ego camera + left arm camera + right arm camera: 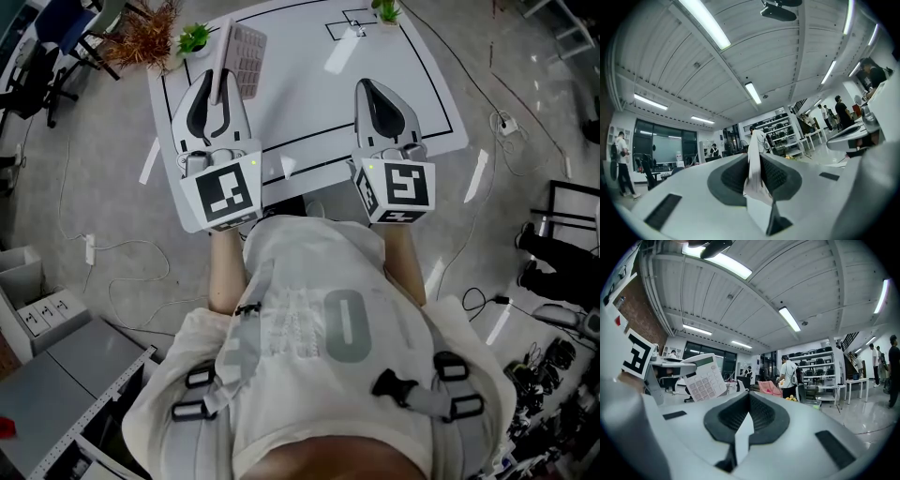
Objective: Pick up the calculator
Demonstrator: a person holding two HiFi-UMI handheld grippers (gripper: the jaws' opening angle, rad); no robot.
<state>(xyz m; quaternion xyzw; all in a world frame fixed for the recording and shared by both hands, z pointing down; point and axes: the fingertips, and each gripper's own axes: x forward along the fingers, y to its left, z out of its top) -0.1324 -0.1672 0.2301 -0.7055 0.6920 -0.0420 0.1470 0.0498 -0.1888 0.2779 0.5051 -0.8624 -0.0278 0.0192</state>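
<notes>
Clearly, our left hand-held gripper (753,161) has its jaws nearly together, pinching the calculator (246,54) by one thin edge. The keypad therefore stands almost on its side at about eleven o'clock in the head view, off the white desk (309,89). We think the edge grip is chosen because such a flat body offers nothing else to clamp. Our right hand-held gripper (749,401), at one o'clock, is closed and holds nothing; it is probably kept aside as a spare. How firm the pinch is, we cannot judge well from here.
</notes>
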